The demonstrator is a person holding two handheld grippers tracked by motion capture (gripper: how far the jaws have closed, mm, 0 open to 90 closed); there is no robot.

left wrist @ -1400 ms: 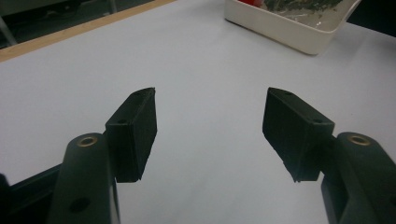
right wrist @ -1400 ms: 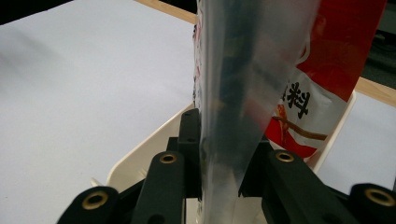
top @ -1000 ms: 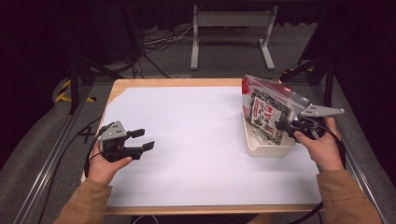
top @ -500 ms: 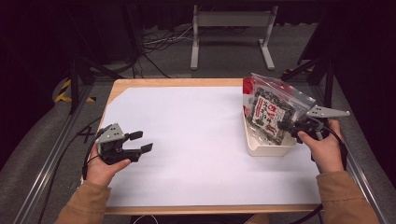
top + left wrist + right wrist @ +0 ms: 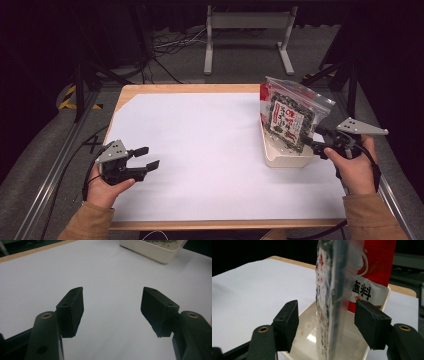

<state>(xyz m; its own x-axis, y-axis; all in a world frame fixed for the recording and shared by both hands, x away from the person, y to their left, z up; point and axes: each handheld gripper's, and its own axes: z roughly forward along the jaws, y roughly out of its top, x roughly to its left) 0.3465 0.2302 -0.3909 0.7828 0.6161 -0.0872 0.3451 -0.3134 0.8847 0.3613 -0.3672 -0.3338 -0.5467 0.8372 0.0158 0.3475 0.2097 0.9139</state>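
Clear zip bag [image 5: 290, 119] w/ dark printed snack pack inside stands upright on edge in the white tray [image 5: 280, 156] at the desk's [image 5: 200, 145] right side, leaning a bit toward the back; a red pack [image 5: 375, 262] sits just behind it in the same tray. Right gripper [image 5: 316, 144] – jaws have just been opening, now spread wide w/ the bag's edge between them, pads [image 5: 372, 320] not pressing on it per the right gripper view, so released, not grasping. Left gripper [image 5: 145, 157] rests at the desk's left edge, jaws spread, nothing between them – well apart from the tray. Handling, as judgement: bag looks light, thin film, soft and floppy – will bend or sag if pinched at one corner, and the plastic is prob slippery; contents look like dry flakes, so crushable, go easy on squeeze. Best hold prob the top strip near the zip seal or the stiffer side edge, pads flat across the film. Standing bag may tip over if nudged, since only the tray wall and the red pack prop it.
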